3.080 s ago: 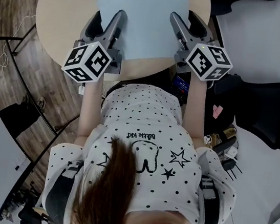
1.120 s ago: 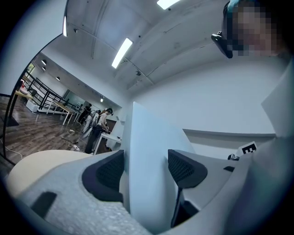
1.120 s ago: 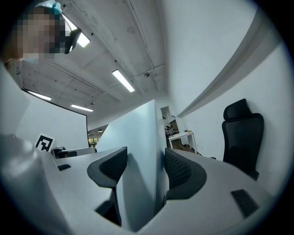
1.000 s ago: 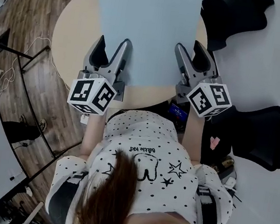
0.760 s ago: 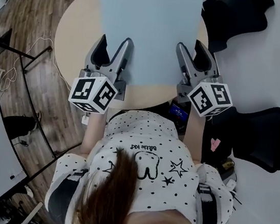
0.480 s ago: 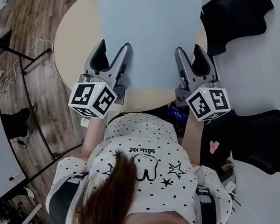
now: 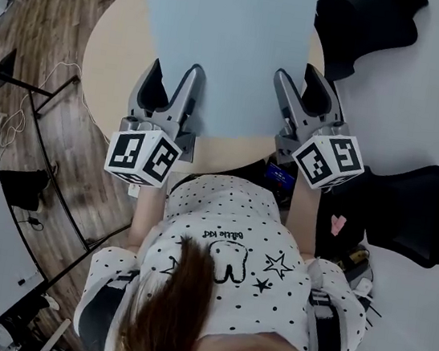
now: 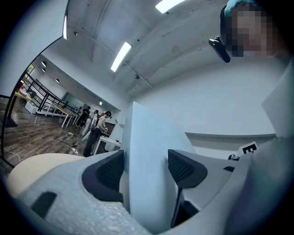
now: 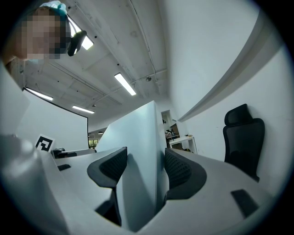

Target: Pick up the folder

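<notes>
A large pale blue folder [image 7: 230, 42] is held over the round beige table [image 7: 112, 42], gripped along its near edge. My left gripper [image 7: 175, 71] is shut on the folder's near left corner, and my right gripper [image 7: 298, 75] is shut on its near right corner. In the left gripper view the folder [image 8: 142, 156] stands edge-on between the dark pads of the left gripper [image 8: 144, 170]. The right gripper view likewise has the folder [image 9: 138, 137] between the pads of the right gripper [image 9: 144, 167]. Both gripper views look upward at the ceiling lights.
One black office chair [image 7: 418, 207] stands at my right and another [image 7: 363, 20] behind the table's right side. Wooden floor with cables [image 7: 31, 14] lies to the left. Several people [image 8: 94, 128] stand far off by desks.
Both grippers keep their hold on the folder. The folder's far left corner has shifted slightly left and up; the grippers have barely moved.
</notes>
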